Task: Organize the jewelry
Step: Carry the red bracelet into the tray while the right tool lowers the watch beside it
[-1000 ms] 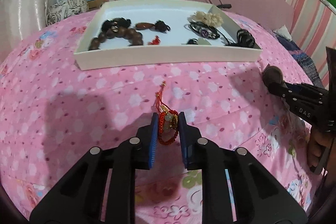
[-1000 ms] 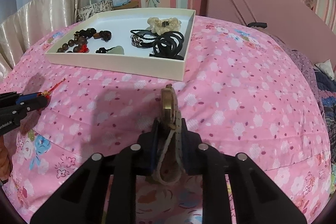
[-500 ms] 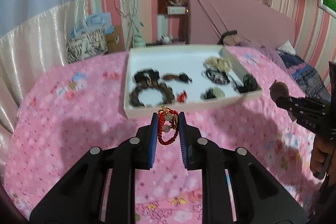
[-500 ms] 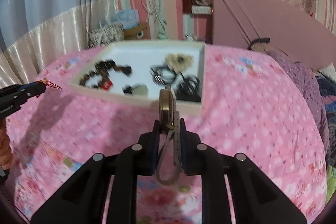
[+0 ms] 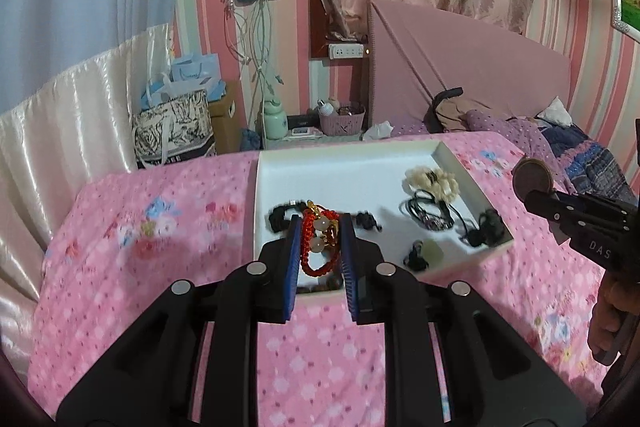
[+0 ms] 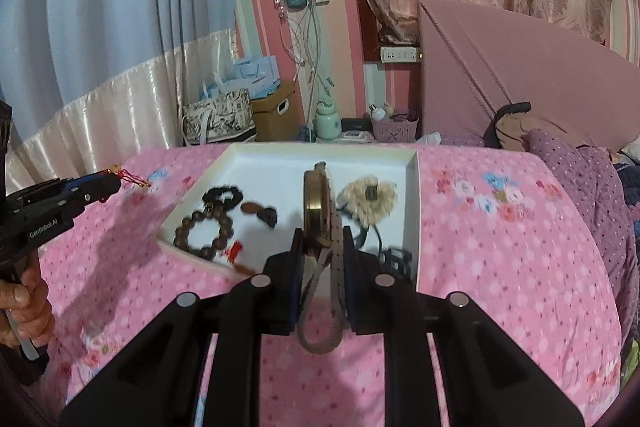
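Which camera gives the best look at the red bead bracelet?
The left wrist view: the red bead bracelet hangs close up in the left claw, beads distinct. The right wrist view shows only its red and gold tassel poking from that claw at the left edge.

The left gripper (image 5: 320, 239) is pinching a red bead bracelet (image 5: 318, 243) between its blue pads. The right gripper (image 6: 320, 247) is clamping a watch (image 6: 318, 211), raised level on the right.
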A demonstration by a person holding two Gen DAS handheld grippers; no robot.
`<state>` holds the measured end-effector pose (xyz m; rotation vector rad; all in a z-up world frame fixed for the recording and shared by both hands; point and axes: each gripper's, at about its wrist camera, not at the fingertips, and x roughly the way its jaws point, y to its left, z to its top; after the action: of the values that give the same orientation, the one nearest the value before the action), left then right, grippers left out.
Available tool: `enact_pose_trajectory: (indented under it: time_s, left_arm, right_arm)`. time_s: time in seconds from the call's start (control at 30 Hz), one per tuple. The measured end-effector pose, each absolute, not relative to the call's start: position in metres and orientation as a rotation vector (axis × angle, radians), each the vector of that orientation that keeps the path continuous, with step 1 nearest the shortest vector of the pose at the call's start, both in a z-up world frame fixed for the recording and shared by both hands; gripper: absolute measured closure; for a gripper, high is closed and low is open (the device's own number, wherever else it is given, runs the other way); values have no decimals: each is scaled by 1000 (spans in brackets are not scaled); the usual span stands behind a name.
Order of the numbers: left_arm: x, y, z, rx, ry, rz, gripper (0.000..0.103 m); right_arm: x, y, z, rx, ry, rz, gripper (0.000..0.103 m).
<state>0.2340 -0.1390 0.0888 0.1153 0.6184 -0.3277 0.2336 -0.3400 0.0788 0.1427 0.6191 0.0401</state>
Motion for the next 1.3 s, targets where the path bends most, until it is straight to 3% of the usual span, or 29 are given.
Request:
enact_pose_trajectory:
  time_s: [0.77,1.3]
  left_arm:
    - [386,-184,55,89,697,-315,86]
    - [433,-189,10,62,763,-266,85]
  right_arm:
    - [384,-323,69,114,662,54,86]
    - [440,-322,21,91,738,15,86]
